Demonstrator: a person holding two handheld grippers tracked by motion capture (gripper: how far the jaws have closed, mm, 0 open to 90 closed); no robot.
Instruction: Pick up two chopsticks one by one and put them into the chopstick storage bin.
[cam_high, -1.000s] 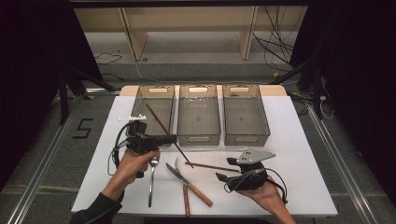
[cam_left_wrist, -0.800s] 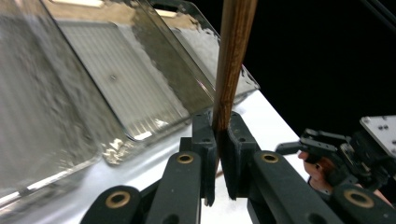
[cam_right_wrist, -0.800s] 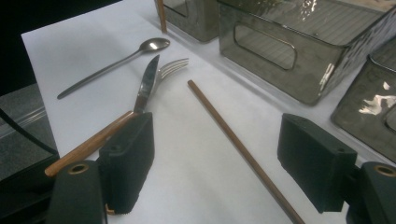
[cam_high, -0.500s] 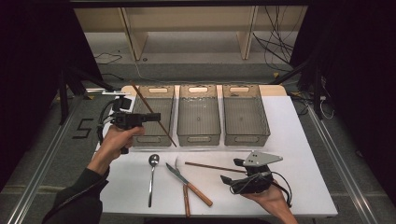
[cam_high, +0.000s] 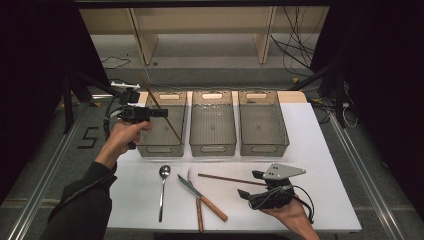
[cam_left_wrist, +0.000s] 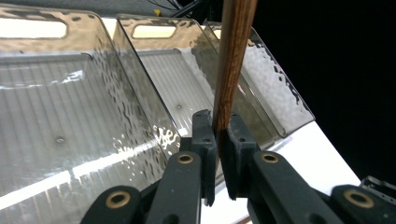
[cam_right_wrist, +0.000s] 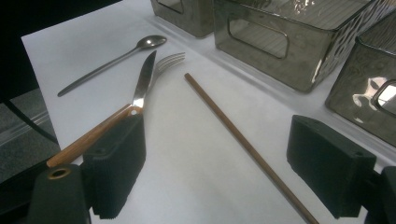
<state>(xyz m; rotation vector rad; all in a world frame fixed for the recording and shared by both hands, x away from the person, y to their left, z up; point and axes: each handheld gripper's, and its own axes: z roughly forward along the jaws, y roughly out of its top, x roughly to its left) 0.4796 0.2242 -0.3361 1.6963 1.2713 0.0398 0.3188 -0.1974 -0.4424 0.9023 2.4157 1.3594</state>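
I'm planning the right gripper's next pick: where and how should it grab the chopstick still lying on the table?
Grip the chopstick near mid-length, coming straight down from above with the jaws across its width. It lies flat on the white table, apart from the knife and fork; the right gripper already stands open astride it.

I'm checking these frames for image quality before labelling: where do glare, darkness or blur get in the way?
High view: the white table is evenly lit, the surroundings fall into black. Left gripper view: bright glare streaks across the rippled bin wall; the chopstick clamped in the left tool looks soft up close. Right gripper view: the right tool is slightly blurred, while the spoon stays sharp.
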